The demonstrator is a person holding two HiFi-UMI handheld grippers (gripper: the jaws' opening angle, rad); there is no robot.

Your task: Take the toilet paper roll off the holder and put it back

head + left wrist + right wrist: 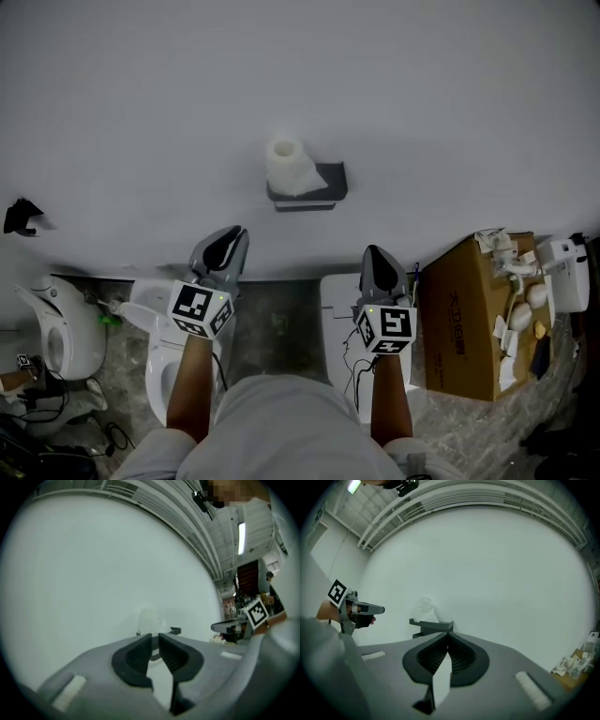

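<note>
A white toilet paper roll (285, 163) sits on a dark holder (321, 184) fixed to the white wall. Both grippers are held level below it and short of the wall, touching nothing. My left gripper (236, 234) is to the lower left of the roll. Its jaws (154, 637) stand a narrow slit apart with nothing between them, and the roll (150, 619) and holder (174, 631) show just past their tips. My right gripper (373, 251) is to the lower right. Its tips (446, 634) meet, empty, with the roll (424, 608) and holder (433, 626) beyond.
Several white toilets (58, 330) and a cistern (337, 314) stand on the floor below the wall. An open cardboard box (463, 319) with loose parts is at the right. A small black fitting (21, 216) sticks out of the wall at the far left.
</note>
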